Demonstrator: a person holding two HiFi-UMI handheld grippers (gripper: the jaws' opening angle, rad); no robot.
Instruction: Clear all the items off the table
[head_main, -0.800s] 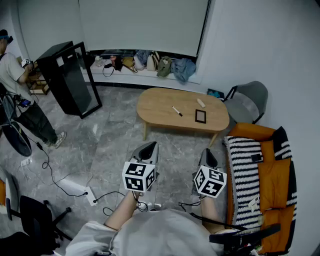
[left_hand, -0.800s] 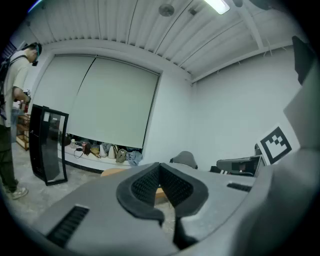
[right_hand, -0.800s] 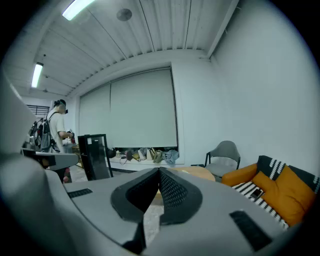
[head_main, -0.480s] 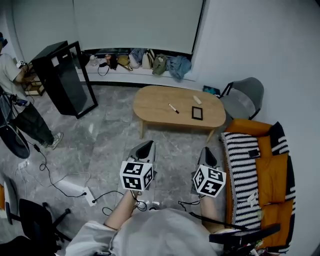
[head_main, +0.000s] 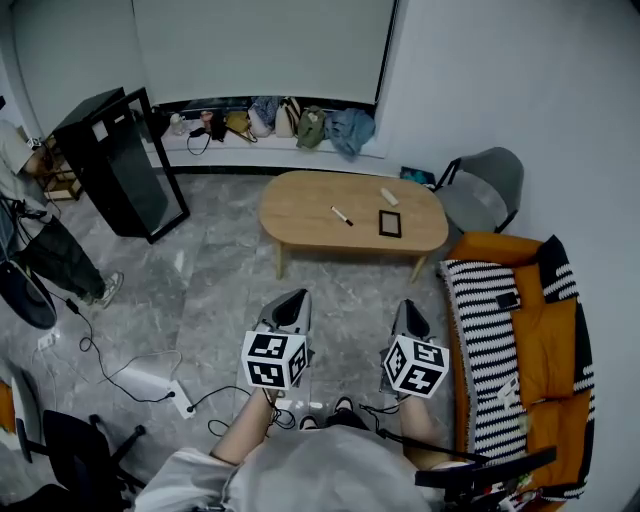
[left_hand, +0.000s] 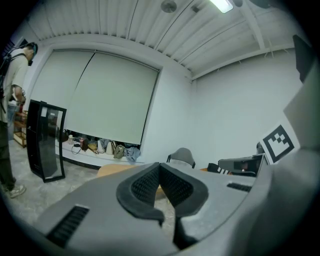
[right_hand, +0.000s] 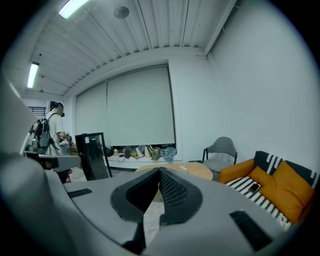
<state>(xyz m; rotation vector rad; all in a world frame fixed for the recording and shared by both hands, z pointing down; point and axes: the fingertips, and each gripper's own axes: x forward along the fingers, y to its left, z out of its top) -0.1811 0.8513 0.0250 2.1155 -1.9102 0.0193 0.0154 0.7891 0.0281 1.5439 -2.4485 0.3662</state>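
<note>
Item 1: left gripper (head_main: 298, 296), held low over the grey stone floor (head_main: 220, 290), well short of the table; jaws pressed together at the tips, nothing between them (left gripper view (left_hand: 160, 165))
Item 2: right gripper (head_main: 410, 305), beside the left one, likewise short of the table; jaws closed on each other, empty (right gripper view (right_hand: 159, 171))
Item 3: marker cubes (head_main: 274, 360), one per gripper, printed with black-and-white square code patterns; no lettering legible
Item 4: oval wooden table (head_main: 300, 210), mid-room, ahead of both grippers
Item 5: marker pen (head_main: 342, 216), lying at a slant near the table's centre
Item 6: black-framed flat rectangle (head_main: 389, 223), just right of the pen, apart from it; any print too small to read
Item 7: small pale block (head_main: 389, 197), near the table's far right edge
Item 8: grey chair (head_main: 485, 188), at the table's right end
Item 9: orange sofa (head_main: 545, 350) with a black-and-white striped throw (head_main: 490, 340), along the right wall
Item 10: row of bags (head_main: 290, 118) on the window ledge
</note>
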